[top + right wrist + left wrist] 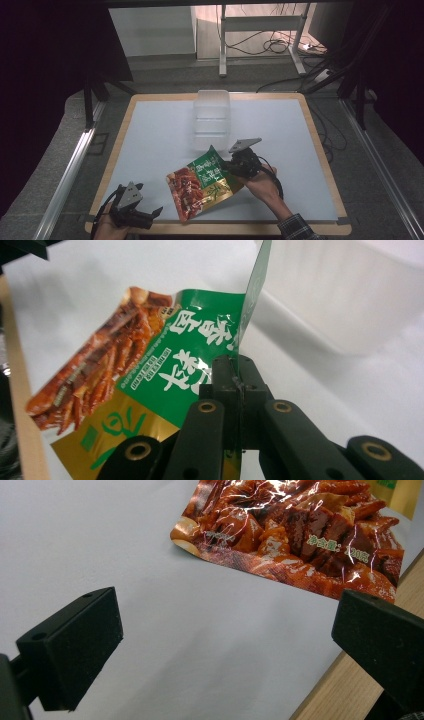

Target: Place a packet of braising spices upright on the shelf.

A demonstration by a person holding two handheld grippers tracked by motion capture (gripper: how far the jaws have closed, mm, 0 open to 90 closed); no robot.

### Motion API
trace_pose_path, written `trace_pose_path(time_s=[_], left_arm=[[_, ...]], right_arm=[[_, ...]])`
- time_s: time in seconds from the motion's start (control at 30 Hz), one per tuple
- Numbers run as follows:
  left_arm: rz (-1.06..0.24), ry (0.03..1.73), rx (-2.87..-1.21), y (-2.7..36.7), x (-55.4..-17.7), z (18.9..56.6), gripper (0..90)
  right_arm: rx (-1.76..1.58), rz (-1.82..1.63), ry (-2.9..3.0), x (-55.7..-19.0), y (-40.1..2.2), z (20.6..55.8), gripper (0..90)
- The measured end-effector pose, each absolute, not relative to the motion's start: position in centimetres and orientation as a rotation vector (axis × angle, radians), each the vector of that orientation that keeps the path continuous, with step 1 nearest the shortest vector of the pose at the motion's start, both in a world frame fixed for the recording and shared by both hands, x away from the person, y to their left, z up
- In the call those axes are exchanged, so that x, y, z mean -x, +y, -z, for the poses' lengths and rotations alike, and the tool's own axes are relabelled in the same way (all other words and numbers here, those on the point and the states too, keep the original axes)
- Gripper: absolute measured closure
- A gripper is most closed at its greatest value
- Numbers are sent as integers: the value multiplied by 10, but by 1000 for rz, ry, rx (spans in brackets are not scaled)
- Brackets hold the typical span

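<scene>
R gripper (239,166) is clamped tight on the top edge of the pouch (202,182), jaws fully together w/ only the thin foil between them; in the right gripper view the green edge runs up out of the pinch. Grip sits at the seal end, prob. because it's flat and stiff enough to pinch, leaving the bulk to hang. Pouch is tilted: top end raised by the grip, bottom corner low near the table (155,135), close to the front edge. Whether that corner touches the mat I can't tell.

L gripper (134,210) rests at the front-left corner, jaws wide apart, nothing in them. Its view looks across bare mat to the pouch's red end (300,535), near but apart. Looks parked to stay clear.

Clear tub (212,120) stands just beyond the pouch, mid-table, open top. Likely the drop target. Path from pouch to tub is short and unobstructed; wide free mat left and right. Wood rim lies close behind the pouch, so little room to pull back.
</scene>
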State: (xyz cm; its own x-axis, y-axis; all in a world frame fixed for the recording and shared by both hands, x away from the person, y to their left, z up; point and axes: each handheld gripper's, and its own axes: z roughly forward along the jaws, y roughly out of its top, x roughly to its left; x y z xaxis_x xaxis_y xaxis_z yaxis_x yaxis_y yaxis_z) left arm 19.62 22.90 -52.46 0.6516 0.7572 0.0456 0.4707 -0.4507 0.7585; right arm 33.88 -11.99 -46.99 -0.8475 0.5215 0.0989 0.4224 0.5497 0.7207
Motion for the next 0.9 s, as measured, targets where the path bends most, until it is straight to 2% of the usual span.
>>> trace_pose_path(time_s=[0.9], left_arm=[[-496, 956, -2110, 230, -196, 524, 0]], right_arm=[[-697, -1324, 2695, -347, -98, 388, 890]])
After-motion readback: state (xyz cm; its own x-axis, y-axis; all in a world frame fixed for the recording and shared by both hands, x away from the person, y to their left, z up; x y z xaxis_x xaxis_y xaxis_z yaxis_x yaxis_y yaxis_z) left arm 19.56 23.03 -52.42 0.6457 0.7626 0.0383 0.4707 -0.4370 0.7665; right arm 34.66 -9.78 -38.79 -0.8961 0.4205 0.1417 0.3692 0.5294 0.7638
